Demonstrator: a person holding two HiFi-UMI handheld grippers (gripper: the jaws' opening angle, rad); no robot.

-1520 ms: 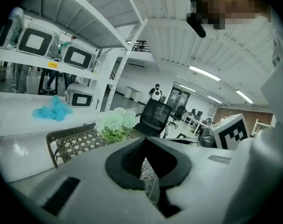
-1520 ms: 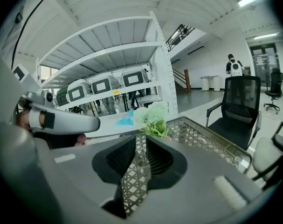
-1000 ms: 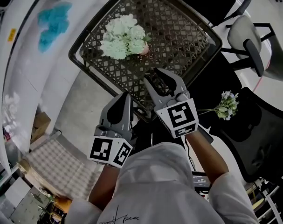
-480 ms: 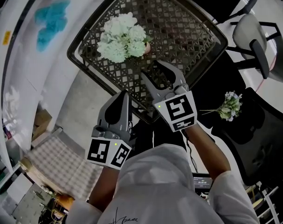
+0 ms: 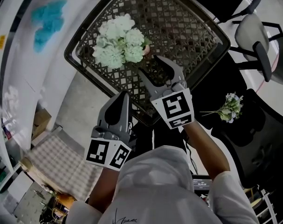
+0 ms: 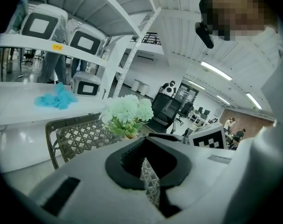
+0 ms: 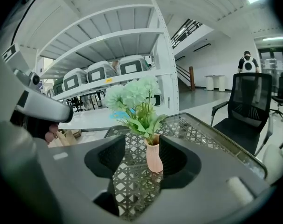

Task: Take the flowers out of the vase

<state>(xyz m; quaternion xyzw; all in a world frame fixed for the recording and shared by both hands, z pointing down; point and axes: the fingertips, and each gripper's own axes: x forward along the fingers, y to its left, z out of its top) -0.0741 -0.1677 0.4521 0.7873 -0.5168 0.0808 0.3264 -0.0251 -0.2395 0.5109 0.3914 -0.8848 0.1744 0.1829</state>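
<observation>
You are looking at a full bunch of pale green flowers (image 5: 117, 40) standing upright in a small pink vase (image 7: 154, 157), which is sitting on the dark lattice tabletop (image 5: 188, 27).

**Layout of the desk and its surroundings, head view.**
The flowers (image 5: 115, 43) stand in the vase (image 5: 145, 50), which stands on the desk (image 5: 188, 22) in its near left part. Left of the desk a cloth (image 5: 48, 15) lies on a shelf (image 5: 20, 59). To the right a second bunch (image 5: 229, 107) lies on a chair (image 5: 267, 134), with another chair (image 5: 253, 36) behind it. A mat (image 5: 62, 162) lies on the floor, near left.
</observation>
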